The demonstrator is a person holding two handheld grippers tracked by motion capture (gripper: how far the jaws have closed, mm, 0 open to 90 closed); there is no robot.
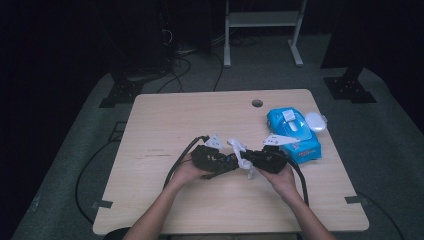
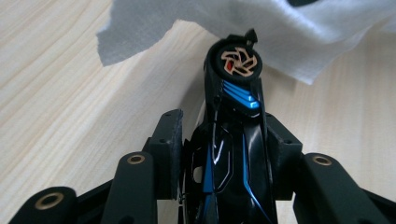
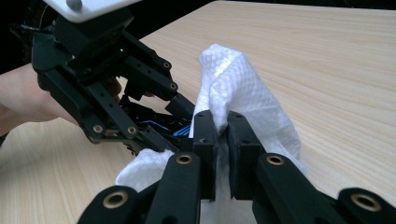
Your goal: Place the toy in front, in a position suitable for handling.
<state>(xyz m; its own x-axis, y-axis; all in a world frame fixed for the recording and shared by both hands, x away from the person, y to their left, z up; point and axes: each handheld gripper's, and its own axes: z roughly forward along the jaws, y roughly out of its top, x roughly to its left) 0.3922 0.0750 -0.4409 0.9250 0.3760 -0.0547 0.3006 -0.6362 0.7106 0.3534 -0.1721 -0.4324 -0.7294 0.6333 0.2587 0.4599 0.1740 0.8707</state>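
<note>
Left claw (image 2: 223, 135) grips a black-and-blue toy car (image 2: 233, 112) above the worktop (image 1: 165, 125); right claw (image 3: 223, 140) pinches the white wipe (image 3: 243, 88). I fear hard rubbing twists the car loose.

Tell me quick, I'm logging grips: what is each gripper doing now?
Left gripper: shut on the black and blue toy.
Right gripper: shut on the white wipe.

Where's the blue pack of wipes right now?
In the high view the blue wipes pack lies at the table's right side, just beyond the right gripper.
</note>
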